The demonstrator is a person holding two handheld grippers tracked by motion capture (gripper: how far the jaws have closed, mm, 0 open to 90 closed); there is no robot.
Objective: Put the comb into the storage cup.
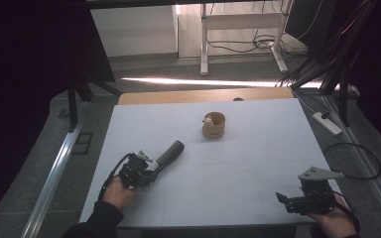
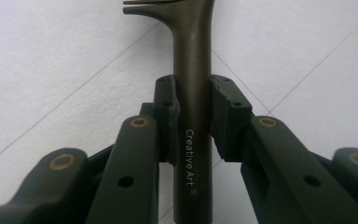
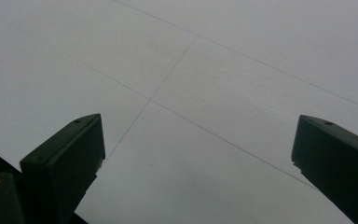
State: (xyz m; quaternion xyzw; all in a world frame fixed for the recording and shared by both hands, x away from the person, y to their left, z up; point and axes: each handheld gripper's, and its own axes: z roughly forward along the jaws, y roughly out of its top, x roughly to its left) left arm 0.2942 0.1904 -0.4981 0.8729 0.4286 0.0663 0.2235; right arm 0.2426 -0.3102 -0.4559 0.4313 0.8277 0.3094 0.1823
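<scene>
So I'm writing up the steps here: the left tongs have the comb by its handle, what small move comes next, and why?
Probably lift the comb off the table and carry it toward the wooden cup. The left tongs are already clamped on its handle, the cup stands upright farther back, and the right tongs sit open and idle.

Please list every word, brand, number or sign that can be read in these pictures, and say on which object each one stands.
"Creative Art", followed by a small ® sign: in pale letters along the dark comb handle, which the left gripper clamps between its jaws.
The wooden cup and the right gripper show no readable text.
</scene>
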